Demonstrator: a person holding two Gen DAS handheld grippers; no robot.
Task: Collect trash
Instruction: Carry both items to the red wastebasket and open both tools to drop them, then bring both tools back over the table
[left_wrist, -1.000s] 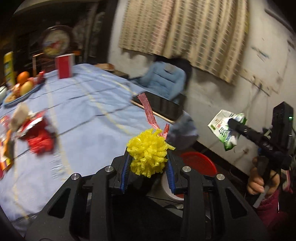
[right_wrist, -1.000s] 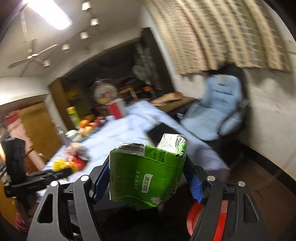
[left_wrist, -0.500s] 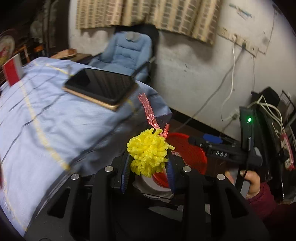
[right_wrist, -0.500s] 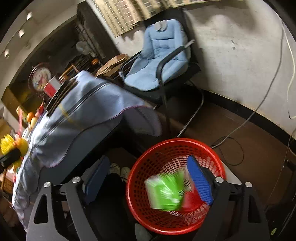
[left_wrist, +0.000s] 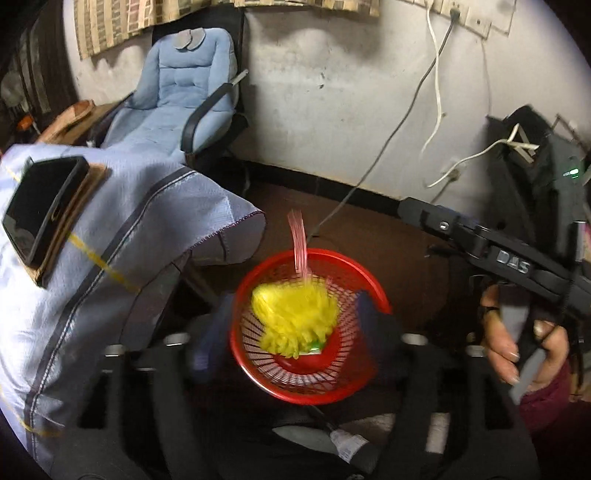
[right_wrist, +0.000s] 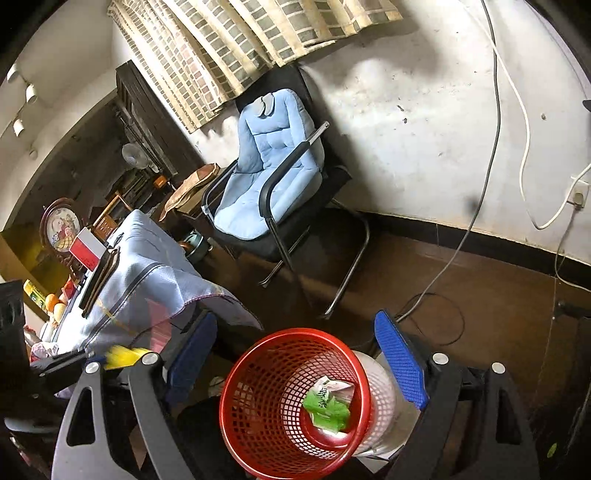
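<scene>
A stained white wall (right_wrist: 424, 122) filled the upper right of the frame, with a checked curtain (right_wrist: 236, 48) hanging along the top. Below it a blue-cushioned armchair (right_wrist: 266, 173) stood at centre on a dark brown floor (right_wrist: 480, 295). White and grey cables (right_wrist: 495, 122) ran down the wall. At left, a blue tablecloth (right_wrist: 155, 280) draped over the surface, with dark wooden shelving (right_wrist: 147, 147) behind.

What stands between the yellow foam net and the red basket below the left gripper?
Nothing visible. In the left wrist view the yellow foam net, blurred, is over the open mouth of the red basket. Only the green carton lies inside. The left gripper's jaws are apart.
</scene>
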